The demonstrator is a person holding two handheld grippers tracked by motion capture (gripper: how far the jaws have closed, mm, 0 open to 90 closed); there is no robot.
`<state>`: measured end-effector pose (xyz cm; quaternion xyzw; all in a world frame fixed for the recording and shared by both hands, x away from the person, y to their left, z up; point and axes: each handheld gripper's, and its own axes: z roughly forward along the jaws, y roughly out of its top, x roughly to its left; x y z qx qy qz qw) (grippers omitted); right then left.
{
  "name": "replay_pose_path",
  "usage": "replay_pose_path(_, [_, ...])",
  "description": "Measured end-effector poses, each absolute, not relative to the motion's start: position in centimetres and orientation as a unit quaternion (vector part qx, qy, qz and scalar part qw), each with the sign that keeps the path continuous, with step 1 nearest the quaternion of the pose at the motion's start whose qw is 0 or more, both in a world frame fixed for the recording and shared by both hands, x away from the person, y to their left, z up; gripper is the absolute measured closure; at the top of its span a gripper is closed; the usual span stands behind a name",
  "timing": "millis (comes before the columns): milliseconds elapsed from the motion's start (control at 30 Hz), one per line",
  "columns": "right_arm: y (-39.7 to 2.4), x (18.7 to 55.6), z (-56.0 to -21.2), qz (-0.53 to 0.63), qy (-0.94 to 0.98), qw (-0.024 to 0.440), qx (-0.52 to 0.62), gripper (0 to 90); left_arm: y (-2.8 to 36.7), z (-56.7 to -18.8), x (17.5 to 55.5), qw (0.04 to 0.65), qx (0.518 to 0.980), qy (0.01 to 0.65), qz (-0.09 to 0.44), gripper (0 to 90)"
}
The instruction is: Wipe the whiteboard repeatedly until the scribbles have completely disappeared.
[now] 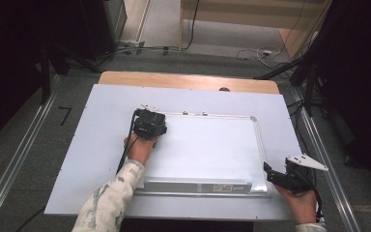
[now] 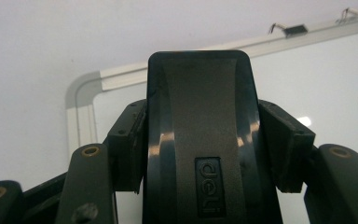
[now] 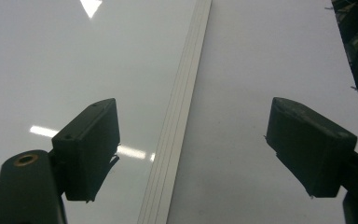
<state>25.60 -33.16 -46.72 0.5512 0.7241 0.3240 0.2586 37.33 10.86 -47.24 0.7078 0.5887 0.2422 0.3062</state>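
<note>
Left gripper (image 2: 205, 140) pinches a black eraser (image 2: 200, 130) flat-side down over the whiteboard (image 1: 207, 145) top-left corner — ready, I think, for wiping; my right gripper (image 3: 191, 144) hangs spread over the board's right frame (image 3: 175, 140) — perhaps steadying it.

A white sheet (image 1: 77, 159) covers the worktop (image 1: 188, 79). Cables (image 1: 265, 52) trail across the grey floor (image 1: 24, 150) at twelve o'clock. Metal rails (image 1: 9, 169) flank the worktop.

Whiteboard (image 1: 207, 145) on white-covered table (image 1: 77, 159)
</note>
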Motion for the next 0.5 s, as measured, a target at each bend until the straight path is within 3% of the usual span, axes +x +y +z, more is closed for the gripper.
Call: replay_pose_path(500, [-32.9,25.6,-46.7,0.32,0.725,0.26,0.551,15.9,12.2,-44.5,34.4,0.343,0.68,0.59,0.267,39.9])
